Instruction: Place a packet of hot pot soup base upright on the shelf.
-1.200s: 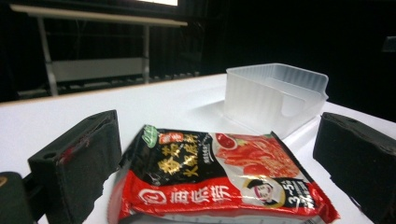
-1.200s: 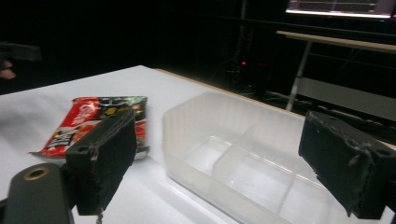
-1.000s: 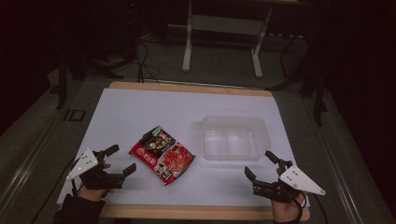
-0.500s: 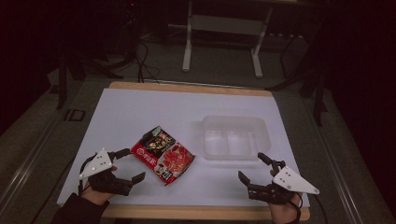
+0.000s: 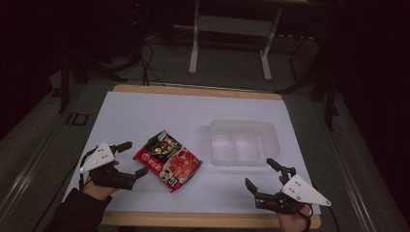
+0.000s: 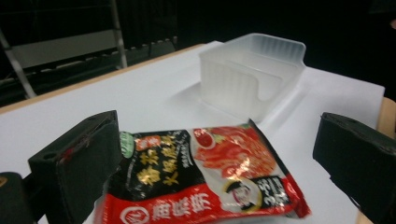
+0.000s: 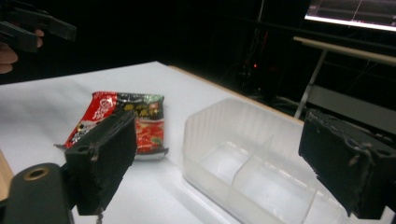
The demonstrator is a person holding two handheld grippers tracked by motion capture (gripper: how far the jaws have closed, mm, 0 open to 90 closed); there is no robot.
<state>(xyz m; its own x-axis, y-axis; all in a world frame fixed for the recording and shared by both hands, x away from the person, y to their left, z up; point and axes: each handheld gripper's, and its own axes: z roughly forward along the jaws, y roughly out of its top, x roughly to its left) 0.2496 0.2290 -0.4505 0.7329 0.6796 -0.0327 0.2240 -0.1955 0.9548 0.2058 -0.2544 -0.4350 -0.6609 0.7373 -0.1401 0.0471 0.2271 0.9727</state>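
Observation:
A red and black food packet (image 5: 167,159) lies flat on the white table, left of centre. My left gripper (image 5: 134,158) is open just to its left, its jaws spread on either side of the packet's near end (image 6: 205,182) without closing on it. A clear plastic container (image 5: 242,141) with inner dividers stands empty to the right of the packet (image 7: 125,120). My right gripper (image 5: 261,174) is open near the front right edge, just short of the container (image 7: 247,158), holding nothing.
The white table top (image 5: 159,111) has a wooden edge (image 5: 203,220) along the front. Behind the table stand a metal frame (image 5: 227,34) and cables on a dark floor. The left gripper (image 7: 32,25) and its hand appear far off in the right gripper view.
My left gripper has moved right and forward up to the packet's left end. My right gripper has shifted a little left and toward the container. Packet and container have not moved.

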